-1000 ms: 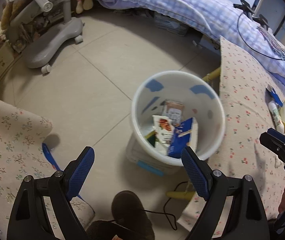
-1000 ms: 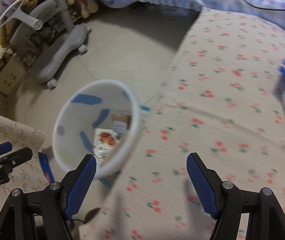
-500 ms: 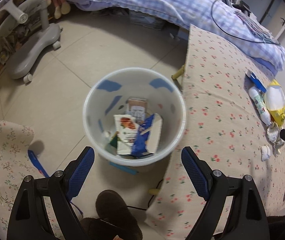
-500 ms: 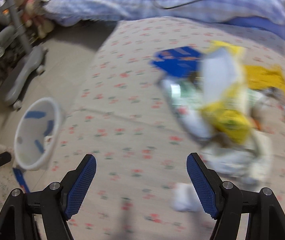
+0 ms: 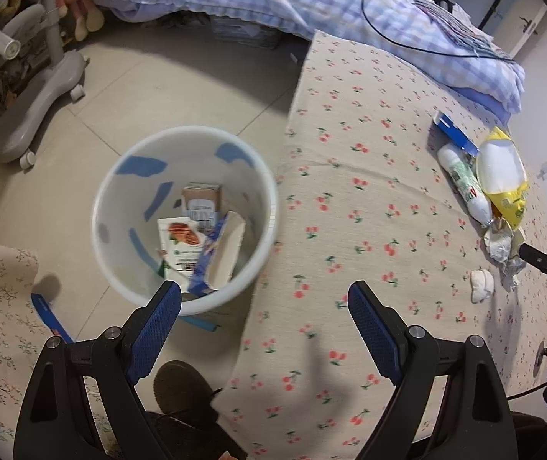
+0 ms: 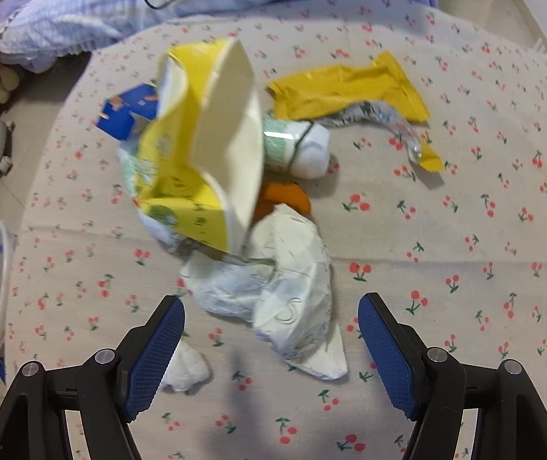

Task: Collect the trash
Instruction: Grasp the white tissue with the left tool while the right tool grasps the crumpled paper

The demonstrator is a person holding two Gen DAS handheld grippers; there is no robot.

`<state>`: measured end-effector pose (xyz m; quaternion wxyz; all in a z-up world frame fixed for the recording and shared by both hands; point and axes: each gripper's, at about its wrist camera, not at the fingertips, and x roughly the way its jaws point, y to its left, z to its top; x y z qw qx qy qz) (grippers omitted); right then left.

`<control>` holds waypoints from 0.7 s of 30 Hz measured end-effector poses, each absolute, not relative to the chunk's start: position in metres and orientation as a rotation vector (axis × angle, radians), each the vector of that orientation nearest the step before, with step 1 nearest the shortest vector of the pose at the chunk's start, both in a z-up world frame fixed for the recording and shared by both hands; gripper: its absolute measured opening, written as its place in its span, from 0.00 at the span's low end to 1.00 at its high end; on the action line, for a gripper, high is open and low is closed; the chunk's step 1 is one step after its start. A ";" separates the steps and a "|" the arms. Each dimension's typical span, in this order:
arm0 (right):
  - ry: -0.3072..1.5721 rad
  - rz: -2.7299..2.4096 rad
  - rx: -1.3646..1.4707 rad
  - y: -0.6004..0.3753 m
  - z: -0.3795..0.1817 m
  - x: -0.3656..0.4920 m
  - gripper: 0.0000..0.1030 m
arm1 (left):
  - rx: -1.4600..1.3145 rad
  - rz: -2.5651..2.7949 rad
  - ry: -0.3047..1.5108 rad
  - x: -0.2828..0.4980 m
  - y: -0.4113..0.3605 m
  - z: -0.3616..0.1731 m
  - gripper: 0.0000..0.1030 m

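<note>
The right gripper (image 6: 271, 339) is hanging wide open and empty over the trash heap near the table's (image 6: 465, 230) middle, the white bag (image 6: 288, 291) lying just ahead of its jaws. That bag is looking light, soft and crinkly, so pinching a raised fold should work. Its long axis is running from the jaws toward the yellow carton (image 6: 204, 145). The left gripper (image 5: 260, 320), also wide and empty, is hovering between the table edge and the bin (image 5: 120, 176).
</note>
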<state>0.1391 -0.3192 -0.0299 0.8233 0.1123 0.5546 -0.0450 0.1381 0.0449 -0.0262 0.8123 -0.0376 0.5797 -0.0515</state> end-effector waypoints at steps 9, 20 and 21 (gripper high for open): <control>1.264 -0.098 0.294 -0.324 -0.062 0.150 0.38 | -0.025 -0.153 1.265 0.135 0.002 -0.034 0.88; 1.194 -0.082 0.281 -0.347 -0.026 0.116 0.34 | -0.015 -0.269 1.295 0.131 -0.059 -0.040 0.88; 1.188 -0.083 0.284 -0.351 -0.024 0.111 0.34 | -0.007 -0.286 1.298 0.131 -0.069 -0.041 0.88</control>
